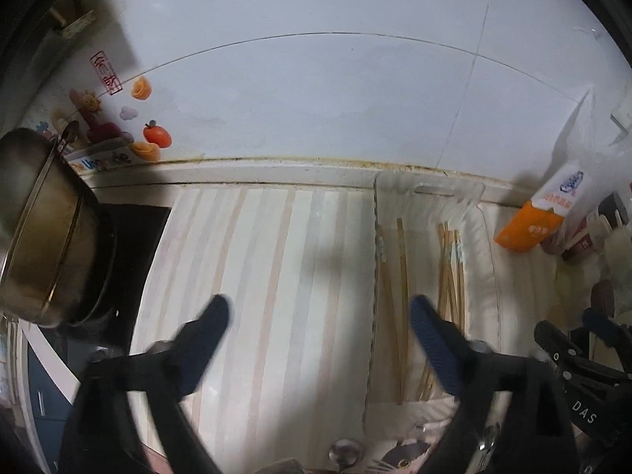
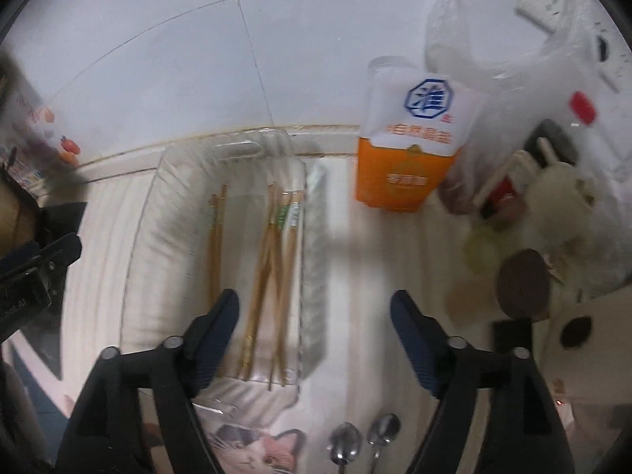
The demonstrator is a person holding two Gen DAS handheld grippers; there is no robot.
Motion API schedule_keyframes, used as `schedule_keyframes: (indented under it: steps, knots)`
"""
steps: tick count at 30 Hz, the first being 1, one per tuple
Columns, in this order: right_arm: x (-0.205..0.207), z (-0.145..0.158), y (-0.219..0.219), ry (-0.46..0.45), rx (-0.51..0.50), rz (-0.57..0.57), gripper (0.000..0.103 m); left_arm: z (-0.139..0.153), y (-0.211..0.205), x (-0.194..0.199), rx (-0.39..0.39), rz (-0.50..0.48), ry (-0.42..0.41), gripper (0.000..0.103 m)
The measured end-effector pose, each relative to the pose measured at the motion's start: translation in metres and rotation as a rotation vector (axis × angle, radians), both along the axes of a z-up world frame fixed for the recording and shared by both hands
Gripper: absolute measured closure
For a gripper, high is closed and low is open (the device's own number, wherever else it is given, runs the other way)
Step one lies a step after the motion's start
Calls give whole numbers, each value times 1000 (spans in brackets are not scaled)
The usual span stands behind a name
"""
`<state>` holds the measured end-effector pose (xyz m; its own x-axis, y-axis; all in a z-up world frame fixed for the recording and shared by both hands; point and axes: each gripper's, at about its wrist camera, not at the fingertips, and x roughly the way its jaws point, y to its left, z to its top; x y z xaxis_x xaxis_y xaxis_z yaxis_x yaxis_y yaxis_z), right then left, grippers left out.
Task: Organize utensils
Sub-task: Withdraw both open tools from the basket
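Note:
A clear plastic tray (image 2: 166,181) lies on the striped counter and holds several wooden chopsticks (image 2: 276,260) in two groups. It also shows in the left wrist view (image 1: 430,189), with chopsticks (image 1: 403,276) in it. My right gripper (image 2: 316,308) is open and empty, just above the tray's near right part. My left gripper (image 1: 320,316) is open and empty, left of the tray. Two metal spoons (image 2: 345,448) lie near the front edge, right of the tray; one spoon (image 1: 345,452) shows in the left view.
A steel pot (image 1: 43,229) sits on a dark stove at left. An orange and white carton (image 2: 410,146), plastic bags, bottles and a brown lid (image 2: 523,282) crowd the right side. A tiled wall runs behind the counter. A cat-print cloth (image 2: 252,450) lies at the front.

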<state>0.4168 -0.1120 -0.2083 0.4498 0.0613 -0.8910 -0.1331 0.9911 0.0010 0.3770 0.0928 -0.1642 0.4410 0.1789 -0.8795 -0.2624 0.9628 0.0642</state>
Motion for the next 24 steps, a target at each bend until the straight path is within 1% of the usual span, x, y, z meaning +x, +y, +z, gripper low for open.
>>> schedule_keyframes:
  steps: [1,3,4,6,10,17,20,24]
  knots:
    - [-5,0,-2,-8,-4,-4,10,1,0,-4,0,-1,-7,2]
    - [-19,3,-7,-34,-10,-23,2,1,-3,-13,3,-3,-14,1]
    - [-24,4,-9,-44,-9,-29,1,2,-4,-17,-3,-10,-20,0]
    - [-36,9,-14,-67,-14,-40,0,6,-6,-26,-10,-20,-29,0]
    - [-61,25,-24,-128,-20,-63,0,19,-12,-48,13,-34,-72,0]
    - [-112,58,-32,-227,-9,-70,0,42,-25,-93,-7,-69,-128,0]
    - [-129,70,-36,-252,20,-76,0,51,-31,-110,-19,-75,-146,0]
    - [-146,76,-48,-241,92,-96,0,61,-34,-130,13,-49,-146,0]
